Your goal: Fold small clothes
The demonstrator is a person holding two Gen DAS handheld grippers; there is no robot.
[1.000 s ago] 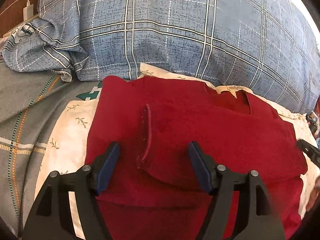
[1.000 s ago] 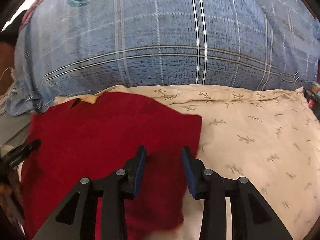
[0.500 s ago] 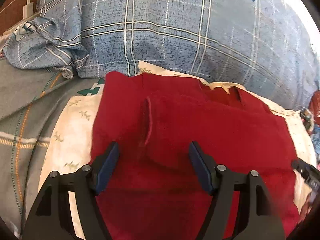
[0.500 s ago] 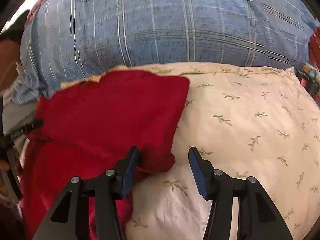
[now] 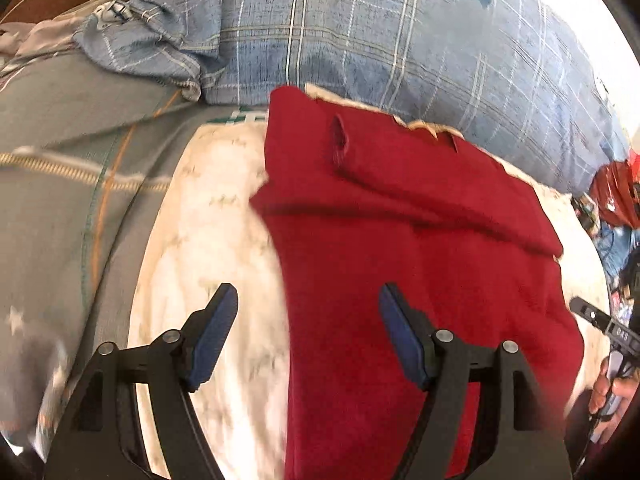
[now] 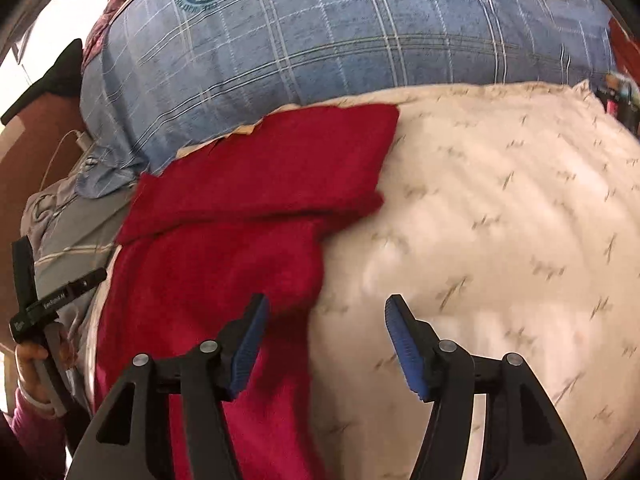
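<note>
A red knitted garment (image 5: 420,240) lies on a cream leaf-print pillow (image 5: 208,220), its top part folded over the body. My left gripper (image 5: 308,332) is open and empty, above the garment's left edge. In the right wrist view the same garment (image 6: 224,248) lies at the left on the cream pillow (image 6: 500,220). My right gripper (image 6: 324,344) is open and empty, above the garment's right edge. The near hem of the garment is hidden behind the gripper bodies.
A large blue plaid pillow (image 5: 380,40) lies behind, also in the right wrist view (image 6: 340,32). A grey blanket (image 5: 60,160) lies to the left. The other gripper's handle (image 6: 52,296) and a hand show at the left edge. Clutter (image 5: 616,200) sits at far right.
Both grippers have pulled back toward the near end of the garment, the left one shifting left, the right one right. My right gripper has opened wider and now holds nothing.
</note>
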